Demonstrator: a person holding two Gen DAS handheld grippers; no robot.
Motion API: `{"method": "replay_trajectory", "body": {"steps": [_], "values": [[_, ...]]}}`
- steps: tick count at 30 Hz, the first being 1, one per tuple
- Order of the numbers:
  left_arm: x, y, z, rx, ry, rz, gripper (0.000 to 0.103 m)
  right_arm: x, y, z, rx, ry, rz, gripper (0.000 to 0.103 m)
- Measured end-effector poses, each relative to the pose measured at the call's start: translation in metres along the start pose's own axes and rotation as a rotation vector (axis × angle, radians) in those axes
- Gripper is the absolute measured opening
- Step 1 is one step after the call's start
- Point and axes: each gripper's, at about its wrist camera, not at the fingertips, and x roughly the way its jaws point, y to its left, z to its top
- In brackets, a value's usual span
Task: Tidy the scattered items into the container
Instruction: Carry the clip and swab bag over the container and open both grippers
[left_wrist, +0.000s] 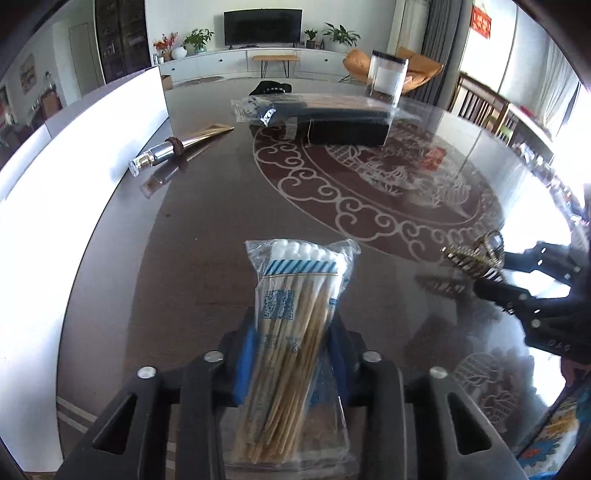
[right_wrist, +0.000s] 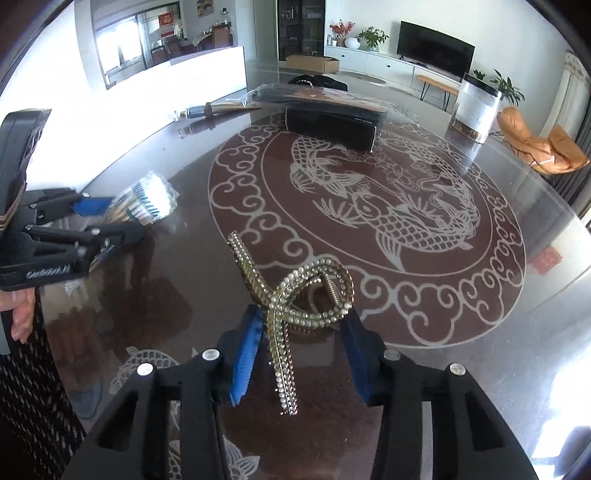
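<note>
- Pickup is the step we judge to be in hand: each gripper has a scattered item between its pads, and neither item is in the black container (left_wrist: 349, 127) yet.
- Our left gripper (left_wrist: 291, 354) has its blue pads pressed on the bag of cotton swabs (left_wrist: 295, 314), about the middle of the sticks. The bag sits well to the near side of the black container, low over the glass table (left_wrist: 192, 229), which it may or may not touch.
- The bag's long axis runs along the fingers, white tips pointing away from us toward the black container, bare stick ends back under the gripper.
- Our right gripper (right_wrist: 301, 354) holds the rhinestone hair clip (right_wrist: 295, 295) at the crossing of its loop, also on the near side of the black container and to the right of the swabs. The left pad touches it plainly; the right pad's contact we cannot make out as well.
- The clip has no single axis: one tail points up and to the left, the other hangs back toward us, the loop bulging to the right.
- Next, we judge, comes lifting both and carrying them forward to the black container. A clear packet (left_wrist: 258, 107) lies across its top, so we may need to find the opening first.
- A gold tube (left_wrist: 177, 147) lies left of the black container and a clear jar (left_wrist: 386, 77) stands at its far right.
</note>
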Motion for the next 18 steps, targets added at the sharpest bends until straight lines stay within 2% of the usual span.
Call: {"method": "replay_trajectory", "body": {"steps": [6,11,15,18], "values": [[-0.035,0.013,0.002,-0.044,-0.074,-0.038,0.031,-0.027,0.002,0.000,0.010,-0.064,0.005,0.043],[-0.083,0.038,0.022,-0.116,-0.161,-0.090,0.031,-0.053,0.007,0.025,-0.003,-0.129,0.019,0.043],[-0.130,0.087,0.057,-0.141,-0.229,-0.085,0.031,-0.072,0.027,0.079,-0.057,-0.204,0.068,0.043],[-0.146,0.137,0.080,-0.169,-0.235,-0.029,0.031,-0.077,0.054,0.138,-0.102,-0.264,0.133,0.044]]}}
